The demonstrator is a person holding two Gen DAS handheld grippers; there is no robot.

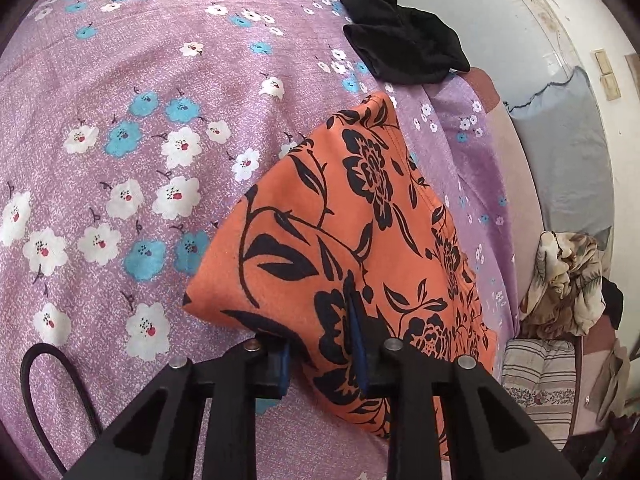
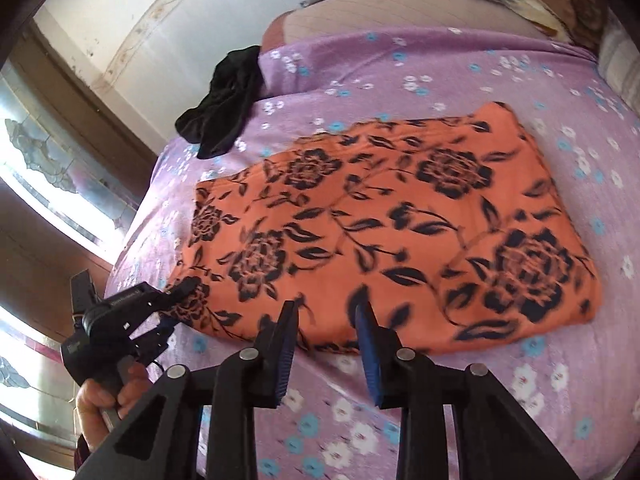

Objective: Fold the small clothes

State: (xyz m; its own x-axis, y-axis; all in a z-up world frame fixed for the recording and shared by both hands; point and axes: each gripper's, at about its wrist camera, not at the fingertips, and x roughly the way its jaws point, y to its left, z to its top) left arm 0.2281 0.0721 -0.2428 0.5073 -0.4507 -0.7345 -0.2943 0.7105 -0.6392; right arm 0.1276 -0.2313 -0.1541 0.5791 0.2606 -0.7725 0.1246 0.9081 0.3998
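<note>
- The orange floral garment (image 2: 384,232) lies flat on the bed (image 2: 460,64), filling the middle of the right wrist view; its long axis runs from the lower left to the right of the frame.
- The left gripper (image 1: 320,344) is at the garment's corner: cloth lies between its fingers (image 1: 357,332), which stand apart, so it looks open around the edge rather than clamped.
- The right gripper (image 2: 326,344) hangs just before the near long edge, fingers apart, holding nothing.
- Judgement: the left is nearer; a fold would probably carry the lower-left end along the long axis.
- A black garment (image 2: 224,104) sits upper left, well apart.
</note>
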